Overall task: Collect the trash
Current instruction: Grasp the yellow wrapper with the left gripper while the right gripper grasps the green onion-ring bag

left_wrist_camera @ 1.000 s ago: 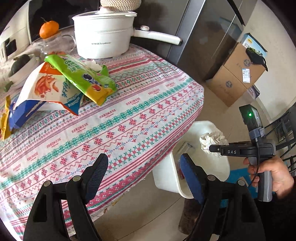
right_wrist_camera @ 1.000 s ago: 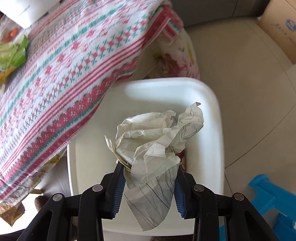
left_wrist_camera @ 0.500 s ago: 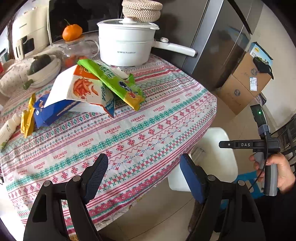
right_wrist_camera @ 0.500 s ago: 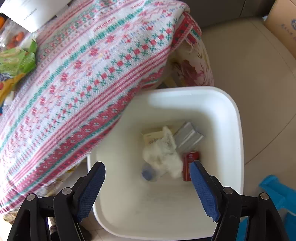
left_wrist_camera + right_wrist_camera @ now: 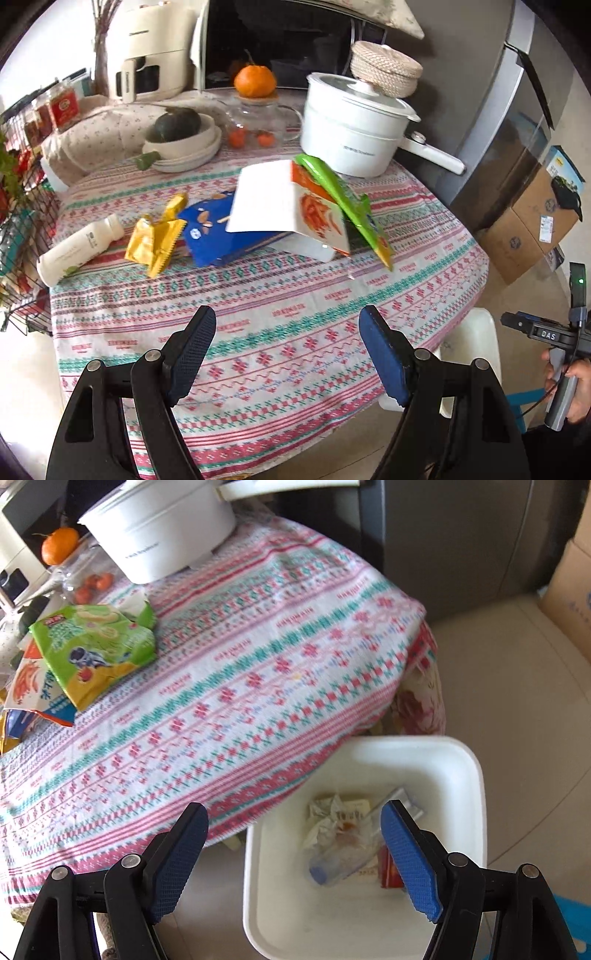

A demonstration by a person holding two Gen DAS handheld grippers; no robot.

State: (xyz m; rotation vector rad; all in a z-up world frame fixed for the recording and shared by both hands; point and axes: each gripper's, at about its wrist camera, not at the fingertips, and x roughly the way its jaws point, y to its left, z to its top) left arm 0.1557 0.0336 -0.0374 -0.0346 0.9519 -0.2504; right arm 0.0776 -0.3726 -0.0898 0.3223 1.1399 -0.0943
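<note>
Wrappers lie on the patterned tablecloth (image 5: pixel 295 332): a green snack bag (image 5: pixel 343 206), a white and orange packet (image 5: pixel 284 206), a blue packet (image 5: pixel 214 236), a yellow wrapper (image 5: pixel 155 240) and a white bottle (image 5: pixel 77 251). My left gripper (image 5: pixel 288 325) hangs open over the cloth's near part, nothing between its fingers. My right gripper (image 5: pixel 293 812) is open and empty above the white bin (image 5: pixel 469 786) beside the table. Crumpled paper (image 5: pixel 328 816) lies in the bin with a plastic bottle and other scraps. The green snack bag (image 5: pixel 96 642) shows at the left of the right wrist view.
At the table's back stand a white pot (image 5: pixel 354 136), a bowl with a dark squash (image 5: pixel 181 136) and an orange (image 5: pixel 255 81) on a glass teapot. A wire rack (image 5: pixel 22 221) borders the left. Cardboard boxes (image 5: pixel 532 229) and a blue stool (image 5: pixel 569 923) sit on the floor.
My right gripper opened and the crumpled paper dropped into the bin; the gripper then rose. My left gripper swung from the bin side to over the table.
</note>
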